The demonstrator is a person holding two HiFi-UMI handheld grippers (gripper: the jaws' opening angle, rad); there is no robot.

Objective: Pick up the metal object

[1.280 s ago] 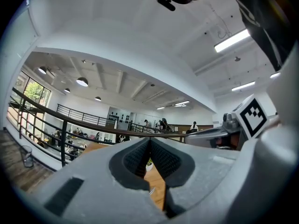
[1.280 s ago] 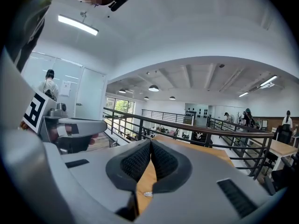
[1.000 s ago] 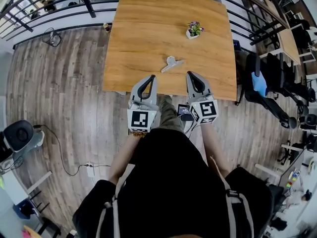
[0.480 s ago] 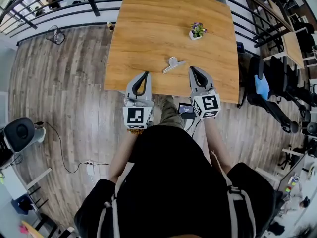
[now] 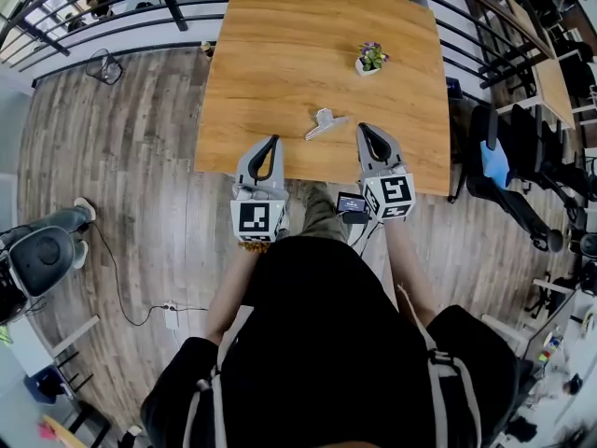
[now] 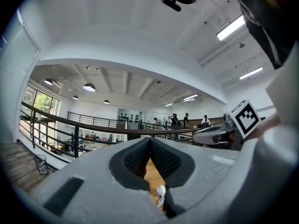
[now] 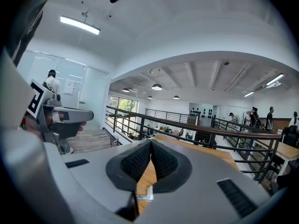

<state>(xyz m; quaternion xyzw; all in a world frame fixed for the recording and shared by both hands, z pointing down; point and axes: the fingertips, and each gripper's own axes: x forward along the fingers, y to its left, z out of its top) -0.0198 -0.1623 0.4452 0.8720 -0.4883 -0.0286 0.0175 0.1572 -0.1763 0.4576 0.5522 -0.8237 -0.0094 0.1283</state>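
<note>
**At the table's near edge — metal object not picked up, both grippers closed**

The metal object (image 5: 324, 121), a silvery clip, lies flat on the wooden table (image 5: 280, 45), close to the near edge. Nothing touches it. It sits between my two grippers and a little beyond their tips.

My left gripper (image 5: 272, 142) hangs over the table edge to the clip's left, and my right gripper (image 5: 365, 130) hangs to its right. Both are apart from the clip.

In the left gripper view my jaws' tips are pressed together with nothing clamped. The clip shows only as a bright scrap on the wood, seen through the gap behind the tips. The right gripper view is the same — jaws fully together and empty, with the clip low in the gap.

Farther back on the table, toward the right, stands a small potted plant (image 5: 371, 59), well apart from the clip. A black railing (image 5: 112, 7) runs past the far left of the table over the plank floor (image 5: 121, 157). Dark office chairs (image 5: 513, 147) stand off to the table's right.
</note>
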